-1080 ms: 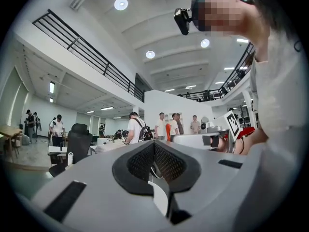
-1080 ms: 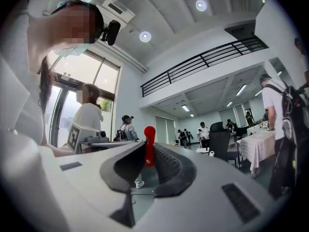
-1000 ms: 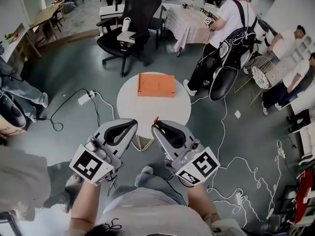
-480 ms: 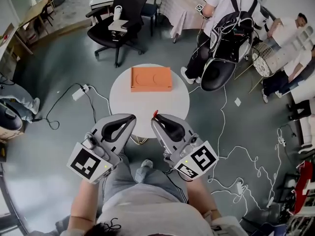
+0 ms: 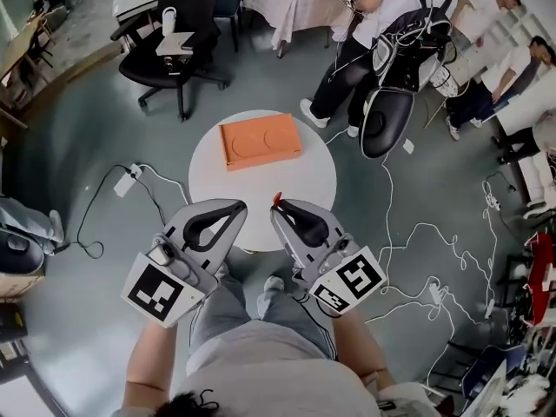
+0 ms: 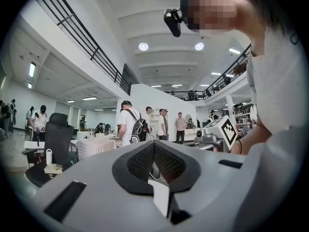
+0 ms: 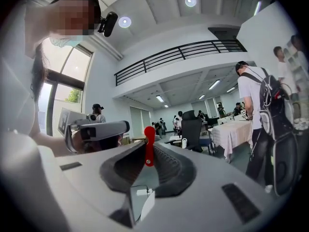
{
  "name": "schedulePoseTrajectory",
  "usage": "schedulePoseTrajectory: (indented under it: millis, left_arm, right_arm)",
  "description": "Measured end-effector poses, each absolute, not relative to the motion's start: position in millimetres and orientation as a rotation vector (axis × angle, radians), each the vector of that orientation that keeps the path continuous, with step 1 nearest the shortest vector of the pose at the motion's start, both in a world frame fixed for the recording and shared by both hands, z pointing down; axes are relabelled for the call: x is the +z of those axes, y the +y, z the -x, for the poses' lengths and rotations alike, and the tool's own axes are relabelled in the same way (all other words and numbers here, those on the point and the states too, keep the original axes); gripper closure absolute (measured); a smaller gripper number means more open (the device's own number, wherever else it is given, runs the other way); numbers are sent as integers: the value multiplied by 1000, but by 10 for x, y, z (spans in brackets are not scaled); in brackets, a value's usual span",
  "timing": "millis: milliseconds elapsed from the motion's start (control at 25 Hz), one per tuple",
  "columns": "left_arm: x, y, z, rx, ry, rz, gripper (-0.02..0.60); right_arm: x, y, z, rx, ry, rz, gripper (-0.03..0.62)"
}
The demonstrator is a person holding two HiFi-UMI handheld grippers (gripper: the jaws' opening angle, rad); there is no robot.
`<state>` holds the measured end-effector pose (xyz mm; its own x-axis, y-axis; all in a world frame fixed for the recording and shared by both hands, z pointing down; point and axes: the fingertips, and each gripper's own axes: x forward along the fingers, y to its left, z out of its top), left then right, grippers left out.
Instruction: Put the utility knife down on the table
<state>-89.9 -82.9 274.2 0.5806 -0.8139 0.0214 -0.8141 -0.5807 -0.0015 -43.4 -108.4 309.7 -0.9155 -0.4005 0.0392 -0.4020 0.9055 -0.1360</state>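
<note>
Utility knife [image 7: 149, 145]: clamped edge-on in the tips of the right gripper [image 5: 279, 207]. Only a thin red end shows. It hangs over the table's near edge and does not rest on it.
Handling: judged light, stiff and narrow. The smooth casing is likely to pivot in a tip grip. Whether the blade is out cannot be told, so treat the exposed end as sharp.
Hold point: the flat sides of the body, judged steadier than either end.
Right claw: narrow, closed on the knife.
Left gripper [image 5: 236, 207]: jaws together with nothing between them, just beside the right one at the same edge.
Table [image 5: 314, 181]: small, round and white, with its near half bare.
Orange block [image 5: 259, 141]: lies on the far half, well apart from the knife, and does not obstruct a near-edge placement.
Office chair [image 5: 178, 46]: beyond the far edge.
Cables [image 5: 408, 231]: on the floor to the right.
People [image 5: 382, 24]: standing well beyond the table.
</note>
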Motion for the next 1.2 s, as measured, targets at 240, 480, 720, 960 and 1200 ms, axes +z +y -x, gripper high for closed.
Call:
schedulePoseTrajectory:
  millis: [240, 480, 720, 960, 1200]
  left_arm:
    - [2858, -1047, 1193, 70, -1266, -2849, 572]
    - [3039, -1265, 1351, 64, -1108, -2895, 572]
    - [3218, -1438, 1370, 92, -972, -2935, 572]
    - [3415, -1570, 1333, 98, -881, -2934, 572]
    - [3593, -1630, 1299, 101, -828, -2915, 572]
  right_arm:
    - [3385, -1324, 709, 260, -2947, -821, 536]
    - [3844, -1528, 805, 309, -2804, -956, 536]
    - [4352, -1676, 755, 395, -2660, -1035, 537]
    - [4900, -1776, 703, 481, -2531, -1047, 536]
    - [5467, -1802, 678, 552, -2410, -1019, 536]
